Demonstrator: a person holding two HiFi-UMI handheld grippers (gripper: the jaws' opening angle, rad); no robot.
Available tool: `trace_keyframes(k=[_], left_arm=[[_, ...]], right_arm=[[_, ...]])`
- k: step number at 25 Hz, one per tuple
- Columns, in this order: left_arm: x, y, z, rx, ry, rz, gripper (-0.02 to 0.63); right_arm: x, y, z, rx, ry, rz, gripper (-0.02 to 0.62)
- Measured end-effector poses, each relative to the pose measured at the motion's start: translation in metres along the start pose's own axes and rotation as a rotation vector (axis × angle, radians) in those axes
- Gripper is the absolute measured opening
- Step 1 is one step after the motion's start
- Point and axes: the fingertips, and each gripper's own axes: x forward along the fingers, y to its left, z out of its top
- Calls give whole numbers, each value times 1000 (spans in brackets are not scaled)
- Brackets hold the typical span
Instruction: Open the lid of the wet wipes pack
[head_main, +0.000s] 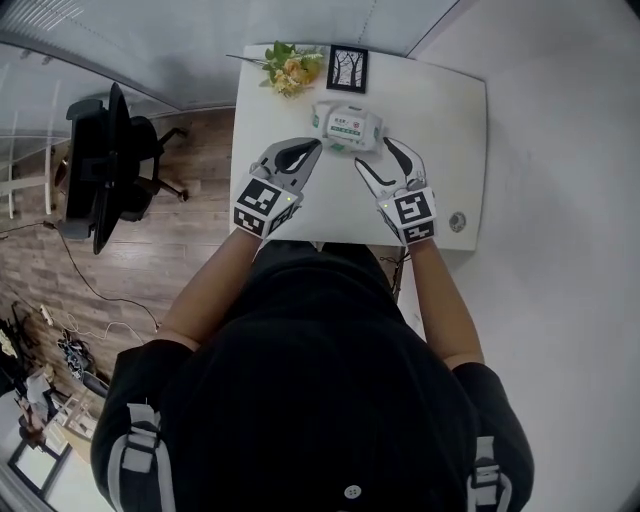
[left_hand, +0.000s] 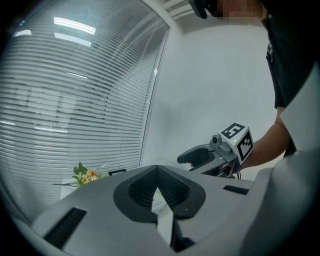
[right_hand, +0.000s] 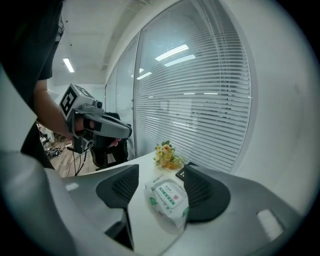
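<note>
Nearest to the person, the left gripper (head_main: 313, 148) had its jaws together with nothing between them, while the right gripper (head_main: 374, 152) had its jaws wide apart and also empty. Both pointed at the wet wipes pack (head_main: 348, 127), which lay flat on the white table (head_main: 440, 120), just in front of the two tips, approx. in the middle btw. them. I judged that the opening had not begun yet, because the lid (right_hand: 169, 192) was lying flat on the top of the pack. To do this step well, one gripper should prob. press or pinch the soft body of the pack so it does not slide or lift, and the other should catch only the free edge of the lid, w/o taking the wrapper under it, then raise it slowly. Which edge is the free one, I could not tell. The pack itself was a soft white pillow-like pouch w/ green marks at the ends; the lid area was a white rectangle w/ green print and a small red mark, slightly crumpled around. Behind it, at the far edge of the table, were a small bunch of flowers (head_main: 292, 68) and a dark picture frame (head_main: 347, 68).
</note>
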Motion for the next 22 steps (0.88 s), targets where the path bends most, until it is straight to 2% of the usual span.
trace_keyframes(k=[9, 22], left_arm=[[53, 28, -33, -38, 89, 63, 3], [105, 58, -105, -110, 237, 128, 3]], right_arm=[[56, -29, -43, -15, 94, 81, 282], [121, -37, -100, -116, 254, 201, 282]])
